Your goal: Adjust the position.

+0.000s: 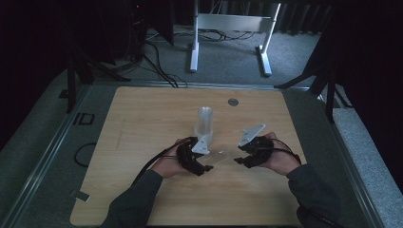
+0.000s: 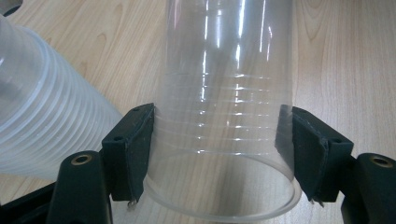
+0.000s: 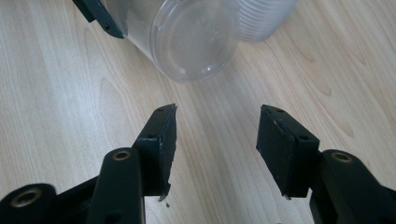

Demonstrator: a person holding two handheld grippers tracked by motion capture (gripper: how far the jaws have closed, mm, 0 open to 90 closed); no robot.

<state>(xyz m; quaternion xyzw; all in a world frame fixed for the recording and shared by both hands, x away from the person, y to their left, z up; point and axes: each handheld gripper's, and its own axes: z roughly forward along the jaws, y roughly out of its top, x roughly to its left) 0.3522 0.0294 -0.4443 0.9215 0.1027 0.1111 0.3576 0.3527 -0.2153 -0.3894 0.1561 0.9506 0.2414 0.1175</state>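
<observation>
The clear cup's [image 2: 224, 116] far end runs off the top edge in the left gripper view; the cup stack [image 2: 42, 121] is cut off at left; from the high view the cup [image 1: 222, 156] is barely a faint glint on the worktop [image 1: 142, 123].

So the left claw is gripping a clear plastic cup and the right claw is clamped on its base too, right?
Not quite. The left claw does grip the clear cup, but the right claw is open with nothing between its pads, short of the cup's base, as the right gripper view shows.

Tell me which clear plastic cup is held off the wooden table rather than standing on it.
The single clear cup, clamped near its rim between the left gripper pads and lying level. The others are nested in an upright stack standing on the table behind it.
</observation>
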